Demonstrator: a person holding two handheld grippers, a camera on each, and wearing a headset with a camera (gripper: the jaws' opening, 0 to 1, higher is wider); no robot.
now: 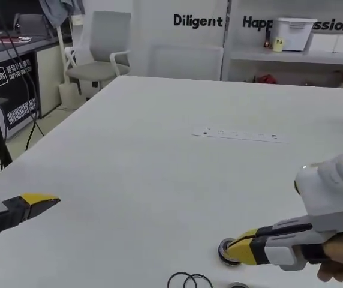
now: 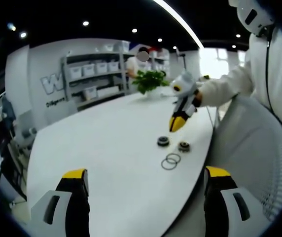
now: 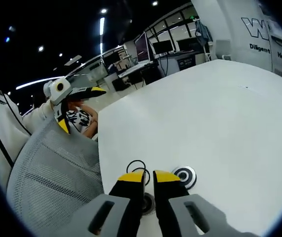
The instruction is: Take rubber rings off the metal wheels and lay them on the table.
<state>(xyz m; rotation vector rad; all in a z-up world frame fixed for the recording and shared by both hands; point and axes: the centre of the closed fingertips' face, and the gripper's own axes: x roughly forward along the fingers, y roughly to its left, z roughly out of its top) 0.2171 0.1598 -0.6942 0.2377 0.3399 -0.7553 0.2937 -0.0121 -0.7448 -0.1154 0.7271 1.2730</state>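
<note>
Nearest, at the bottom of the right gripper view: right gripper, jaws pinched almost together, nothing between them. Just right of its tips, a metal wheel flat on the white table. Partly hidden beneath the jaws, a second wheel. Above the left tip, two loose rubber rings, overlapping, lying on the tabletop near its edge. Lower left of the head view: left gripper, above the table, well apart from the wheels; jaws spread wide in its own view.
</note>
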